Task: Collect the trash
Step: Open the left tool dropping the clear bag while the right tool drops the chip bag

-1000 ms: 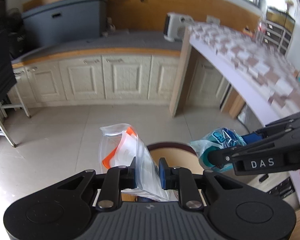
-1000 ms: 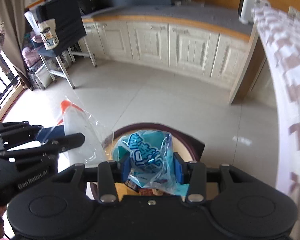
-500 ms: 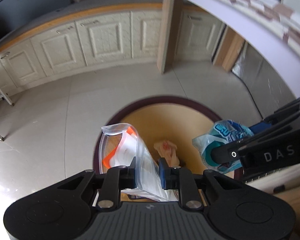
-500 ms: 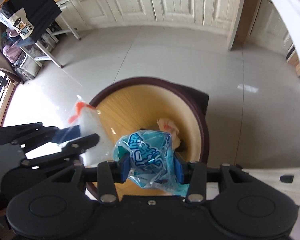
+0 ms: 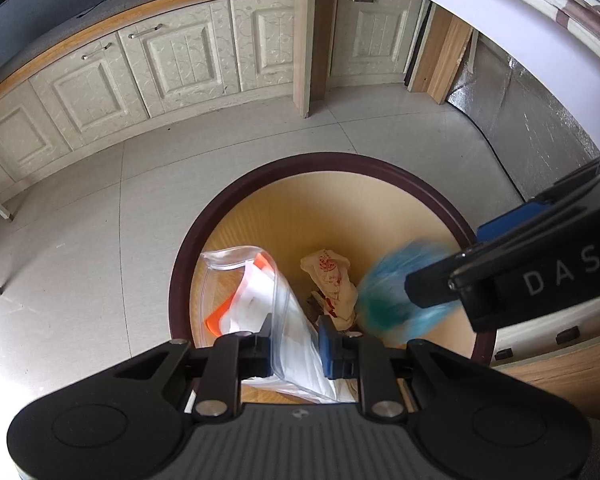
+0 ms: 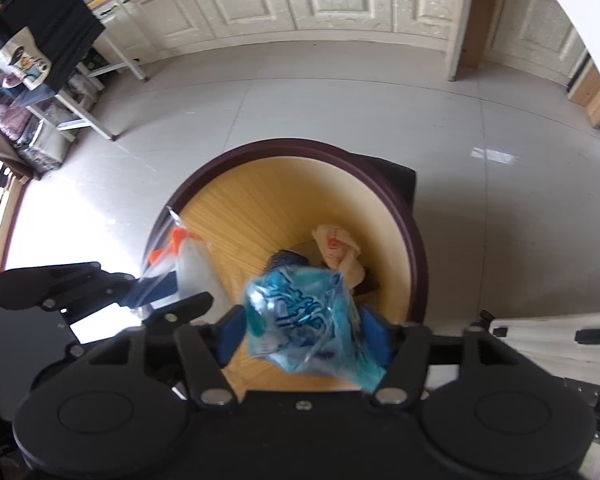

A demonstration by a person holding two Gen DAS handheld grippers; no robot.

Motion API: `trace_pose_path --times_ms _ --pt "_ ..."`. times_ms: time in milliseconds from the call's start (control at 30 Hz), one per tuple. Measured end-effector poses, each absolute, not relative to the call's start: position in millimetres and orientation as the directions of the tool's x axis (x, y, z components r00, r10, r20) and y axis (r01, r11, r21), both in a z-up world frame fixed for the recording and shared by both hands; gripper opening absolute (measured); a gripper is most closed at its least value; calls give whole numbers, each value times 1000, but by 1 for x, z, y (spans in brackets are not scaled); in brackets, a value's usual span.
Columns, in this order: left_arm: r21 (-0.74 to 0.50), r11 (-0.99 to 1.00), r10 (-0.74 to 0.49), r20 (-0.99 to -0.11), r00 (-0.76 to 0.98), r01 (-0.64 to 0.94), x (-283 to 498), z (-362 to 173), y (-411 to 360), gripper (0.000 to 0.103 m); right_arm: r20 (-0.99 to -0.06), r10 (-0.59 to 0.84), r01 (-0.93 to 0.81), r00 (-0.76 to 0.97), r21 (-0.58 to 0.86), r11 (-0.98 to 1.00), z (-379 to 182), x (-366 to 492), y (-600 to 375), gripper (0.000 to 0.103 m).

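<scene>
Clear orange-striped bag (image 5: 260,300), blurred blue wrapper (image 6: 304,320), seemingly above bin (image 5: 260,184)

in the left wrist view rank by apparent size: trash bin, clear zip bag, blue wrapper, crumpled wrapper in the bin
1. trash bin
2. clear zip bag, though it is nearest the camera
3. blue wrapper, blurred and partly hidden, so unsure against the next
4. crumpled white-and-red wrapper

Pale tiled floor (image 5: 80,240) under my tongs. Round bin (image 5: 380,162) with a dark rim stands on it, near me. Cream cabinets (image 5: 180,52) along the far edge, rack legs (image 6: 100,124) far left.
</scene>
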State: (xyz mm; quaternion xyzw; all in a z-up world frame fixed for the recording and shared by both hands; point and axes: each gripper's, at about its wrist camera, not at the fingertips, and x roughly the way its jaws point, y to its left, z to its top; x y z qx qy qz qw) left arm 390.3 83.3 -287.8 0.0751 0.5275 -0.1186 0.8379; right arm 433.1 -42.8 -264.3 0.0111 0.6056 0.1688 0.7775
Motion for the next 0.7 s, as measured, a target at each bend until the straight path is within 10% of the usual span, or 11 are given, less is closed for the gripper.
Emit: trace_pose_path --times_ms 700 --pt "-7 965 -114 -911 396 261 389 -283 80 66 -949 235 -243 210 182 953 -261 425 -49 73"
